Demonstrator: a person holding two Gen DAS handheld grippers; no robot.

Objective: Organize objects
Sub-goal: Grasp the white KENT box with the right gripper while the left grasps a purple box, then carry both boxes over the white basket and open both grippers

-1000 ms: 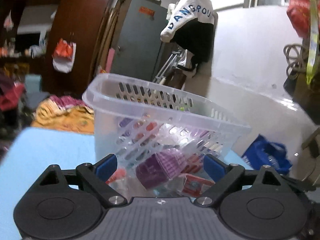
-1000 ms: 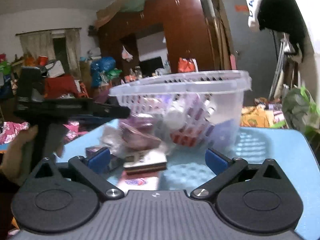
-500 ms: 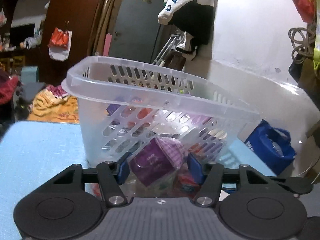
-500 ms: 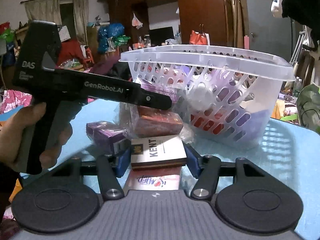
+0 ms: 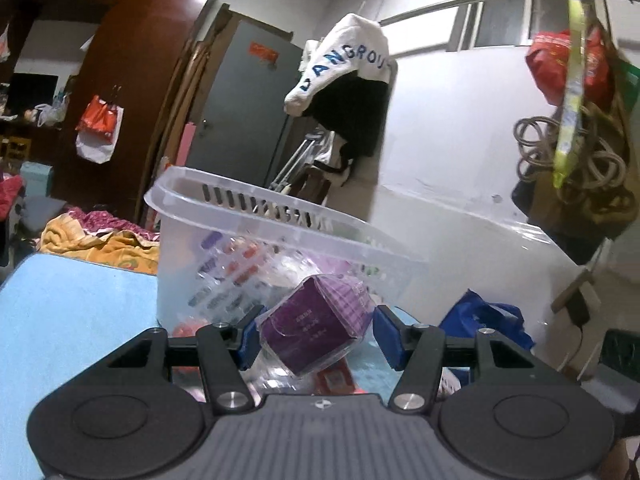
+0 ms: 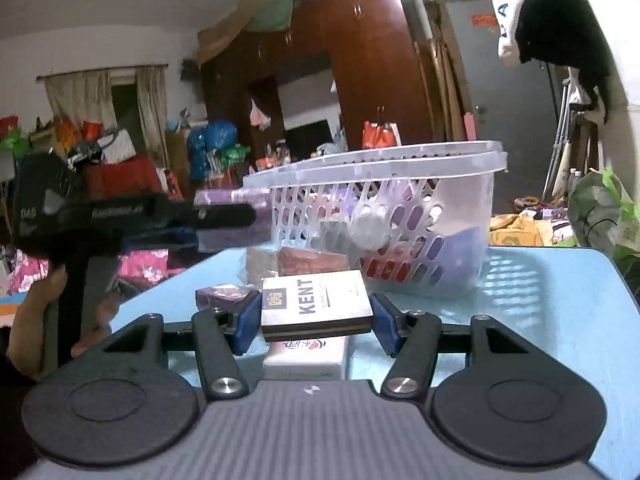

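Basket [image 6: 460,216], mid-table: left gripper [image 5: 316,338] clamps a purple box [image 5: 316,332] just short of its near wall — right gripper [image 6: 316,320] clamps the KENT pack [image 6: 320,300], lying crosswise, further back.

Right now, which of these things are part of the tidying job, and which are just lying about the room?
Part of the job:
- clear basket
- purple box in the left hand-held gripper
- KENT pack in the right hand-held gripper
- white pack and small purple box on the blue table

Just lying about:
- hanging jacket
- red bag
- wardrobe
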